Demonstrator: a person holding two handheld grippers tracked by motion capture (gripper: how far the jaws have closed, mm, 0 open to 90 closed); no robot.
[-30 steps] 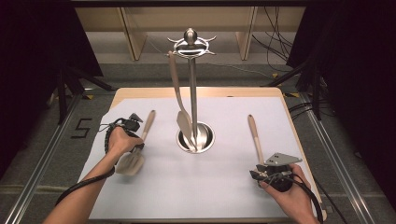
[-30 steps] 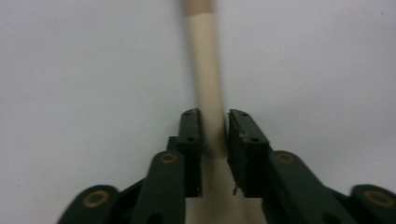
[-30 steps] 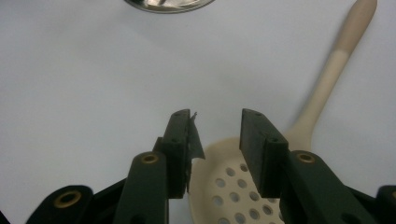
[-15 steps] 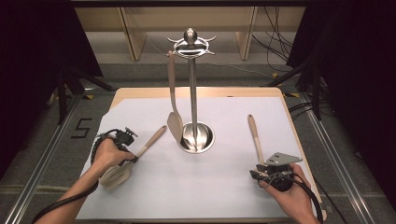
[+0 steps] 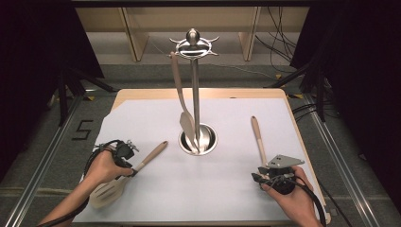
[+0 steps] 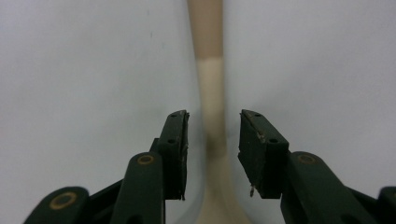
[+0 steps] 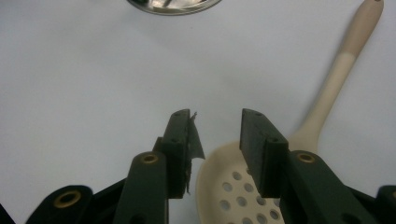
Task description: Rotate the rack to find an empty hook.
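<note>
Left gripper point(image 6: 212, 135): I am straddling the spatula point(image 6: 211, 93) neck, jaws apart, lower left of the high view.
Handling: looking light, stiff, slippery; neck grip suiting best.
Right gripper point(image 7: 215, 135): I am hovering, jaws apart, above the slotted spoon point(image 7: 243, 186).

Both grippers' fingers point(image 6: 175, 140) apart, low

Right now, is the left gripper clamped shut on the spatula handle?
No, the left gripper stands open, with gaps between its jaws and the spatula handle.
</note>
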